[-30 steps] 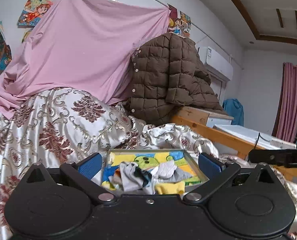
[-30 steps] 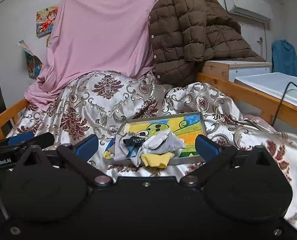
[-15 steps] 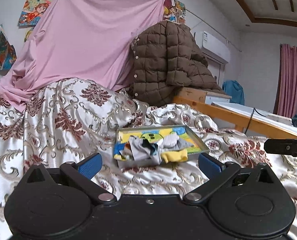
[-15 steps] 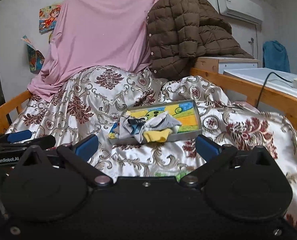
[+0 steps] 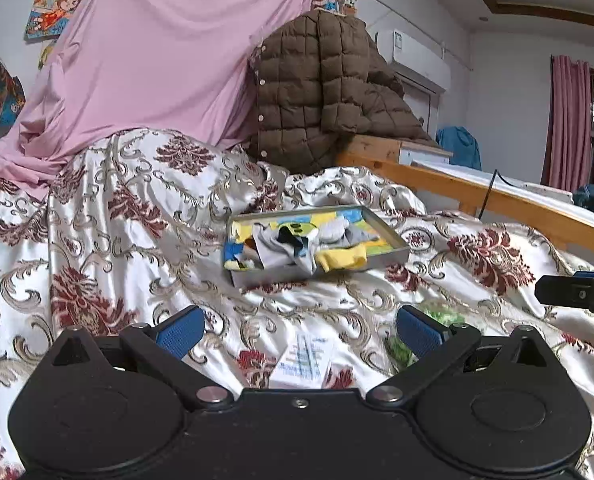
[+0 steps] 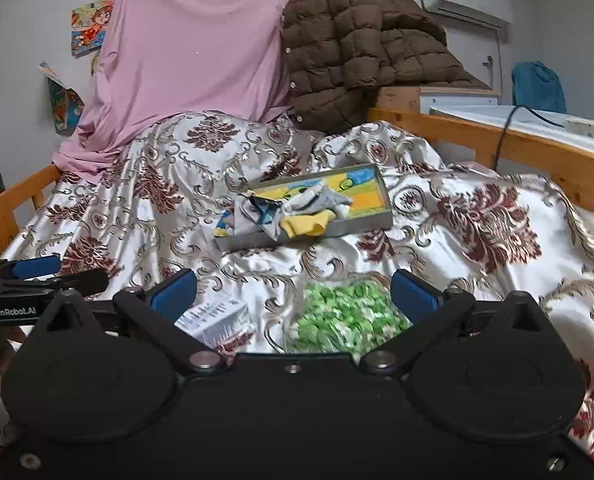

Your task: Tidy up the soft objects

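A shallow grey tray [image 5: 393, 254] [image 6: 349, 227] with a colourful cartoon bottom lies on the patterned bedspread. In it sits a heap of small soft items [image 5: 297, 246] [image 6: 293, 212]: grey, white and yellow socks or cloths. My left gripper [image 5: 299, 330] is open and empty, well short of the tray, above a small white box [image 5: 303, 362]. My right gripper [image 6: 293, 292] is open and empty, above a clear bag of green pieces [image 6: 345, 316]. The white box also shows in the right wrist view [image 6: 217, 318].
The satin bedspread [image 5: 117, 240] is rumpled and rises at the back. A pink sheet [image 5: 157, 56] and a brown quilted jacket [image 5: 325, 92] hang behind. Wooden bed rails [image 6: 497, 140] run along both sides. The left gripper shows at the left edge of the right wrist view [image 6: 37, 276].
Both grippers have drawn back from the tray and tilted down, so the tray looks smaller and farther. The white box and the green bag have come into view.
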